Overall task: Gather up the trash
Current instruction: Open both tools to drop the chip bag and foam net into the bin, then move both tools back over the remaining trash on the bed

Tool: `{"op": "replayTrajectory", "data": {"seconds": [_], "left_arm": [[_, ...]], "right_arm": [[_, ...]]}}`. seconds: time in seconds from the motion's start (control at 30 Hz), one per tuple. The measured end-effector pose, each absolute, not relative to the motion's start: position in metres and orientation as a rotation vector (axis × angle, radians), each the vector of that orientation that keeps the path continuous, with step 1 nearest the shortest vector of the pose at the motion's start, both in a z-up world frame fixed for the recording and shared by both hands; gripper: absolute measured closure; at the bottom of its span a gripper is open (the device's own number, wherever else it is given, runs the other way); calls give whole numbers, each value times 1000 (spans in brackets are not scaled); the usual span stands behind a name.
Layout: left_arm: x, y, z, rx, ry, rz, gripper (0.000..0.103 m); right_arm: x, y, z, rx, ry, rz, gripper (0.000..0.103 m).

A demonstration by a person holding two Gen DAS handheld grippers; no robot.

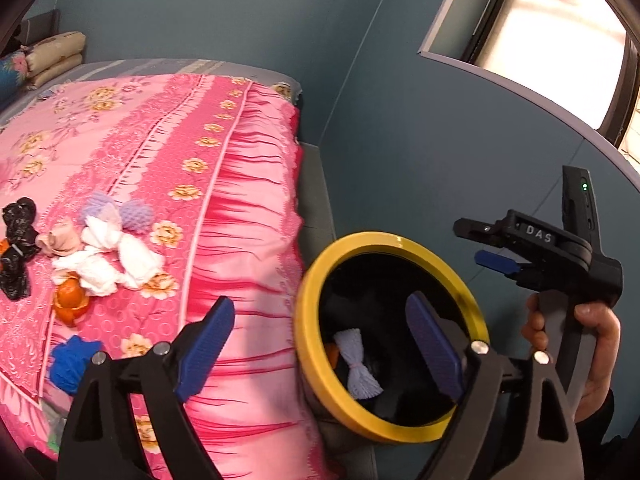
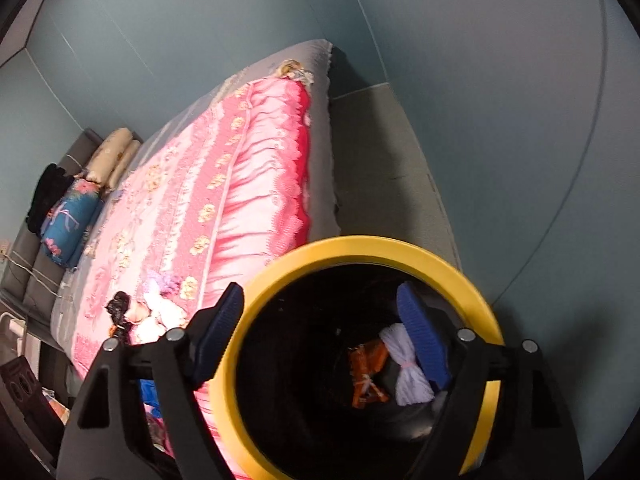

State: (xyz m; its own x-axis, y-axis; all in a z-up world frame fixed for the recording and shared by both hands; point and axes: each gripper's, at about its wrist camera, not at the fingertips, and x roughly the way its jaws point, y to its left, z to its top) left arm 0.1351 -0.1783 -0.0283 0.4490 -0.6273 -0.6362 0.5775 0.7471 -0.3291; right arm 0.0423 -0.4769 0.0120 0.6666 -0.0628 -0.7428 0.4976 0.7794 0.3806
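Both grippers, left (image 1: 320, 354) and right (image 2: 322, 338), gape empty above the bin (image 1: 308, 320); a yarn bundle (image 2: 408, 364) lies inside. Remaining trash (image 1: 100, 256) sits on the bedspread (image 1: 224, 184). We pick one piece at a time, pinching low.

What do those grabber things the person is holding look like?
Each one is black plastic with two flat blue fingers that have bumpy, ridged pads and round silver bolts at the joints. The right gripper, seen from the side, has a pistol-style handle, white letters reading DAS, and a small green light. The hand holding it has a dark sleeve. No cables show.
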Motion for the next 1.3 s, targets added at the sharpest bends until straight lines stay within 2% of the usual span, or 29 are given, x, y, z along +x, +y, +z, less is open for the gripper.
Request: {"op": "replayTrajectory", "data": {"seconds": [0.53, 0.73, 1.3], "left_arm": [[151, -96, 1, -124, 722, -544, 8], [157, -67, 10, -144, 688, -470, 8], [167, -5, 30, -193, 631, -326, 8]], "right_arm": [[78, -426, 41, 473, 715, -219, 19], [93, -405, 51, 433, 691, -175, 16], [136, -340, 72, 325, 665, -39, 15]]}}
